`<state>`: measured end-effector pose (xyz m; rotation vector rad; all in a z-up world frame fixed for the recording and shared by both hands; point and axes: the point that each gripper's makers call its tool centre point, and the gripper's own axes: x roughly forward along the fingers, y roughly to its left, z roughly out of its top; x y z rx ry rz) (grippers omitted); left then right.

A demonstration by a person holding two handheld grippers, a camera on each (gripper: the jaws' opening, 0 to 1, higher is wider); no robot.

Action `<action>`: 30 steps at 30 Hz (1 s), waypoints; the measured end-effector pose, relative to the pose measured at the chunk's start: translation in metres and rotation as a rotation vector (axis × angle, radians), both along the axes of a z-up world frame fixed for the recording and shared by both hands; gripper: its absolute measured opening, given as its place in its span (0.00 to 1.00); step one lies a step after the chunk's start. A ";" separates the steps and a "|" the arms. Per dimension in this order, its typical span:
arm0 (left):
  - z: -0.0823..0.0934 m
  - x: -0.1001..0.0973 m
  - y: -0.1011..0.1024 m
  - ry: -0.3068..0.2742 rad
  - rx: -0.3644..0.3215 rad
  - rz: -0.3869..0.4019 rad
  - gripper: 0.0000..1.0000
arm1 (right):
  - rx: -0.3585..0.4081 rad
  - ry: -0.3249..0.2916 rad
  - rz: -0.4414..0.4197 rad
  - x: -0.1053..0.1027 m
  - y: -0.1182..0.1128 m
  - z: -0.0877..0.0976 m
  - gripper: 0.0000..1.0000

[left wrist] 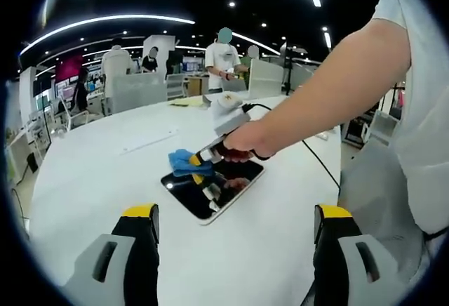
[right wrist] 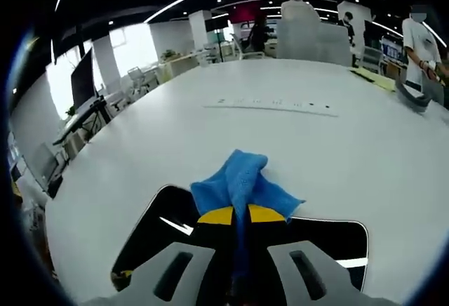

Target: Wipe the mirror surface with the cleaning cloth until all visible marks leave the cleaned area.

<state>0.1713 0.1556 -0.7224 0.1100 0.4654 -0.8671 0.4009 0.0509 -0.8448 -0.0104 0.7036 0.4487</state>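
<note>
Your right tool (right wrist: 242, 216), clenched on the blue cleaning cloth (right wrist: 240, 177), is mid-wipe on the mirror (left wrist: 210, 190); your left tool (left wrist: 235, 225) hangs released, and remaining marks are too small to judge.

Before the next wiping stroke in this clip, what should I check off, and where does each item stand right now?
1. Cloth clamped in the right hand-held gripper: ok, jaws shut on it.
2. Cloth touching the mirror: ok, it rests over the far edge in the left gripper view.
3. Mirror flat on the table: ok.
4. Left hand-held gripper out of the way: ok, open and short of the mirror.
5. Mirror and cloth both visible: ok, in both views.
6. Marks gone from the glass: cannot tell; reflections cover the surface.
</note>
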 end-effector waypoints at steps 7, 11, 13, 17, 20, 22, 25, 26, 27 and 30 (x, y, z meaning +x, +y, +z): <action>-0.001 0.000 0.008 0.007 0.008 0.013 0.92 | 0.025 -0.016 0.026 0.001 0.024 0.000 0.01; 0.000 0.003 0.011 0.005 0.009 0.023 0.92 | 0.036 -0.019 0.042 0.001 0.033 0.000 0.01; 0.000 0.003 0.011 0.004 0.010 0.025 0.92 | 0.039 -0.020 0.049 0.001 0.035 0.000 0.01; 0.001 0.004 0.008 0.002 0.009 0.022 0.92 | 0.032 -0.023 0.069 0.000 0.037 0.000 0.01; 0.003 0.004 0.007 -0.002 0.006 0.022 0.92 | 0.036 -0.023 0.078 -0.001 0.039 0.001 0.01; 0.003 0.004 0.006 -0.001 0.005 0.022 0.92 | 0.034 -0.028 0.103 -0.003 0.044 0.001 0.01; 0.004 0.004 0.005 -0.003 0.009 0.020 0.92 | 0.023 -0.032 0.125 -0.008 0.048 0.001 0.01; 0.002 0.003 0.006 -0.002 0.016 0.019 0.92 | 0.019 -0.032 0.133 -0.008 0.049 0.001 0.01; 0.002 0.002 0.006 -0.002 0.021 0.018 0.92 | 0.017 -0.031 0.138 -0.009 0.050 0.001 0.01; 0.005 0.001 0.007 -0.006 0.014 0.022 0.92 | 0.010 -0.031 0.160 -0.015 0.054 0.001 0.01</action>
